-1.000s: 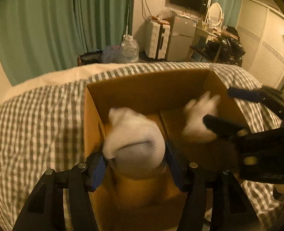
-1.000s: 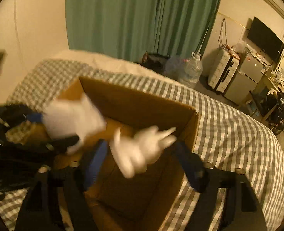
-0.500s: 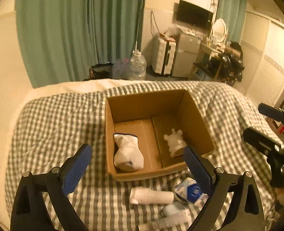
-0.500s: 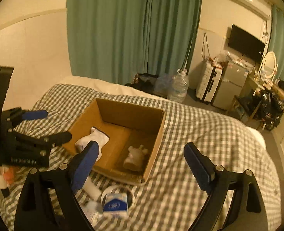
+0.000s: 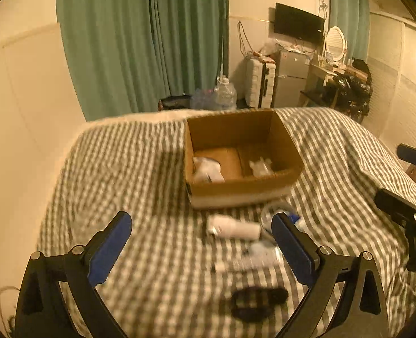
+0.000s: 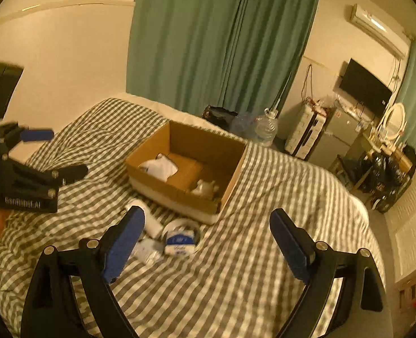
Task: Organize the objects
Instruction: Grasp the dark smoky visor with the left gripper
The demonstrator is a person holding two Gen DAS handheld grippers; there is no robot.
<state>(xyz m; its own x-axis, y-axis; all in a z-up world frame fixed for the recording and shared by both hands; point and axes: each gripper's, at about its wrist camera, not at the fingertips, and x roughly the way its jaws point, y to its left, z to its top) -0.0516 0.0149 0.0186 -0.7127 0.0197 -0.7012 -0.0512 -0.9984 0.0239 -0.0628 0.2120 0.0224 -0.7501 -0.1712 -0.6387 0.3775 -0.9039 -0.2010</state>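
Observation:
An open cardboard box [image 5: 244, 188] [image 6: 174, 194] stands on the checked bed. Inside it a white sock [image 5: 206, 169] [image 6: 158, 166] lies on the left and a small white glove-like piece [image 5: 260, 166] [image 6: 205, 187] on the right. In front of the box lie a white tube [image 5: 234, 228] [image 6: 151, 222], a blue-and-white packet [image 6: 179, 242], a clear wrapper [image 5: 253, 259] and a black object [image 5: 258, 298]. My left gripper [image 5: 201, 219] [image 6: 58, 152] hangs back from the box, its jaws opening with nothing between them. My right gripper [image 6: 207, 212] [image 5: 399, 177] is open and empty.
The checked bedspread [image 5: 140, 174] falls away at the right edge of the bed. Beyond the bed are green curtains [image 5: 151, 42], a water jug [image 5: 225, 93], a white suitcase [image 5: 260, 84], a small fridge [image 5: 291, 76] and a cluttered desk [image 6: 388, 152].
Both grippers let go and pulled back and up from the box. The sock and the white piece now lie inside it. The loose items in front of the box came into view.

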